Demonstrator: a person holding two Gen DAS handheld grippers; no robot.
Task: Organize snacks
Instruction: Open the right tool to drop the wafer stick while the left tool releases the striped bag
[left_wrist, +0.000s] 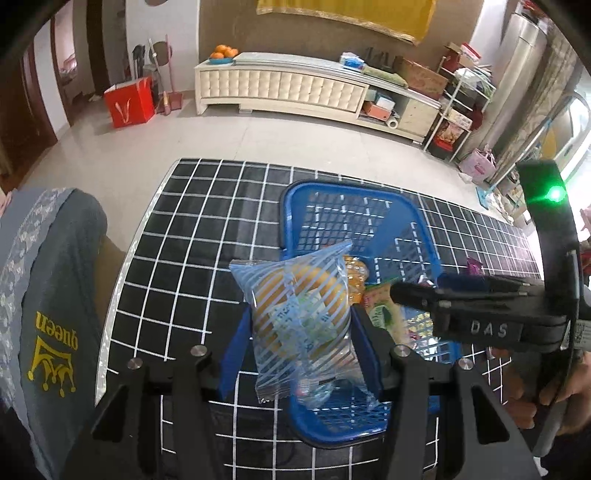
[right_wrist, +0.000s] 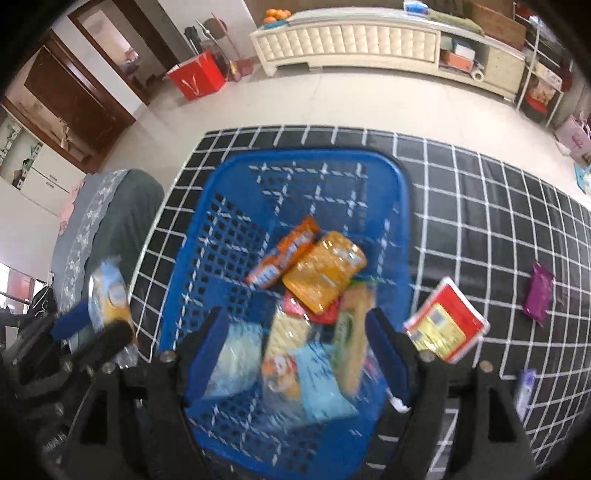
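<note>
Overhead, left claw (left_wrist: 301, 332) tilted down, clamped on striped bun packet (left_wrist: 299, 317); right claw (right_wrist: 295, 332) wide, empty, above blue basket (right_wrist: 207, 236).

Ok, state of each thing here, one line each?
left gripper: shut on the striped snack bag, above the basket.
right gripper: open, nothing held, over the basket.
blue basket: partly filled with snacks.
red packet: on the table, outside the basket.
purple packet: on the table, outside.

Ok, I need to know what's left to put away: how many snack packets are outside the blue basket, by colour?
Blue-striped packet, held in the left gripper: 1
Red-and-yellow packet: 1
Purple packet: 1
Pale lilac packet: 1
Total: 4
</note>
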